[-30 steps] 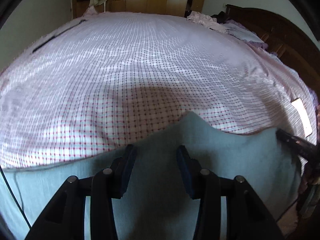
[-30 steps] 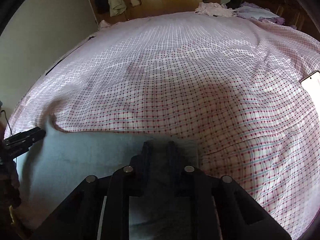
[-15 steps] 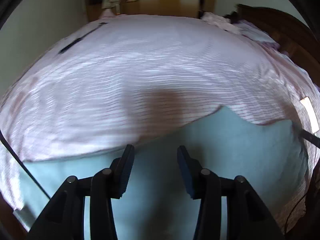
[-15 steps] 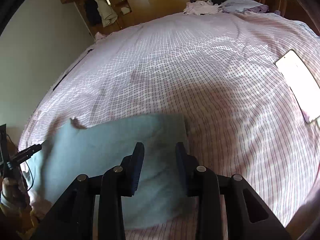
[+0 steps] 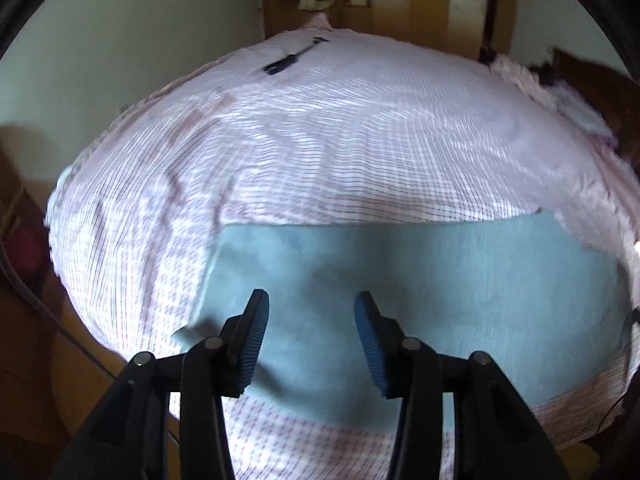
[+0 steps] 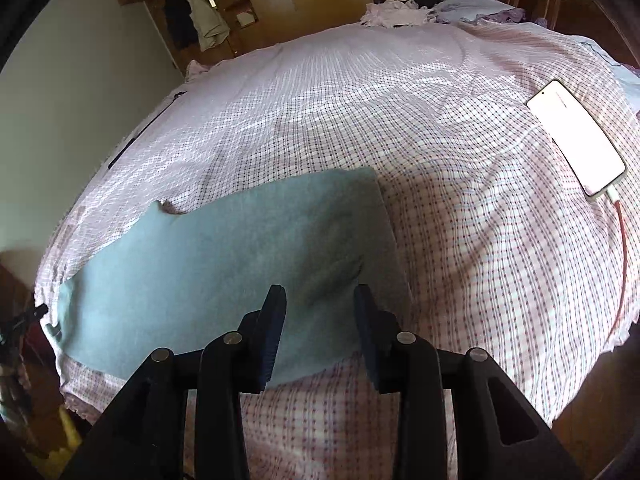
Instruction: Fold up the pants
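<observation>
Right gripper point(image 6: 320, 326): jaws apart with nothing clamped; they have just been opening, and the pants point(image 6: 224, 268) lie below and beyond the pads, not between them. Left gripper point(image 5: 310, 334): jaws also apart and empty, hovering over the near-left part of the same cloth.

The pants sit flat as a long light-blue band along the near edge of the bed point(image 6: 460, 240), on the pink checked sheet. They look to be already folded lengthwise, leg on leg. One small corner point(image 6: 164, 206) sticks out on the far edge toward the left end in the right wrist view; the left wrist view is motion-blurred, so edge detail there is unreliable.

Judgement: the step in hand is the regrasp before the next crosswise fold. To do it well:
- Take both layers at one short end, one gripper per corner, pads fully over the hem and not just the top layer.
- Close only once the cloth is seated between the pads; the sheet underneath is loose and easy to pinch along with it.
- Lift low, carry the end across, and line up the edges before letting go.
- Tuck or flatten that stray corner first, or it will likely show after folding.

Farther out, a phone point(image 6: 576, 140) with a red cable point(image 6: 622, 248) lies on the right side of the bed, well apart from the pants. Piled clothes point(image 6: 394, 14) sit at the far end.
</observation>
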Demonstrator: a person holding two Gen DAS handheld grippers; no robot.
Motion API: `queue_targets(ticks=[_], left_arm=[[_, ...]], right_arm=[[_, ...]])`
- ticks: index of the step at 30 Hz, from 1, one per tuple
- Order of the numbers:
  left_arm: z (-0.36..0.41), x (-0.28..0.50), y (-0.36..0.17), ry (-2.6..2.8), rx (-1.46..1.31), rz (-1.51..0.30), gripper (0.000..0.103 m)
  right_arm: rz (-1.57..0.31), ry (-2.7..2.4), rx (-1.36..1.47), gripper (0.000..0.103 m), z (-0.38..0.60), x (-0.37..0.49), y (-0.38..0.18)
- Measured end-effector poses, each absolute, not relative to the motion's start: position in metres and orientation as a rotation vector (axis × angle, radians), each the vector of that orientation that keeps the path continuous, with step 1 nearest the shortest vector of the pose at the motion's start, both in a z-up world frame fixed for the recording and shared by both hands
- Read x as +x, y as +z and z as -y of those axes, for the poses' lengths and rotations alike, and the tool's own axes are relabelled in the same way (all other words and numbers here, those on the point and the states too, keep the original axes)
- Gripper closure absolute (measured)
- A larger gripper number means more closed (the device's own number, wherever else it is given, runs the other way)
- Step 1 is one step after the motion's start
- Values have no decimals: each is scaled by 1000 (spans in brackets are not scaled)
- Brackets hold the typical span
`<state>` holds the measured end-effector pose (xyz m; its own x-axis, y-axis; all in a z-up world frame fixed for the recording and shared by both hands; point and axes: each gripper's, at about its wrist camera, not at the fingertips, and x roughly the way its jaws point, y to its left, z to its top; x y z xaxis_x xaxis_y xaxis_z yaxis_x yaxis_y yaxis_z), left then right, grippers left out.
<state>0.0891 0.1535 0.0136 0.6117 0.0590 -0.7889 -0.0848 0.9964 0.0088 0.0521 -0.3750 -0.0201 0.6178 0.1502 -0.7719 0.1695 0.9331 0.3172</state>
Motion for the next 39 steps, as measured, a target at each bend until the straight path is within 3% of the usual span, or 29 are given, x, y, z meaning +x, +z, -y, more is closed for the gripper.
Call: queue_targets(ticks=[13, 19, 25, 39], left_arm=[[-229, 62, -46, 179, -254, -1004, 56], [-254, 44, -42, 239, -311, -995, 56], [-226, 34, -16, 212, -245, -950, 55], [-155, 53, -43, 73, -127, -1001, 44]], right_arm=[[-985, -89, 479, 75, 385, 34, -43], [-976, -96, 567, 74, 394, 26, -49], [-933, -104, 615, 60, 392, 11, -52], [-989, 25, 636, 59, 370, 33, -65]])
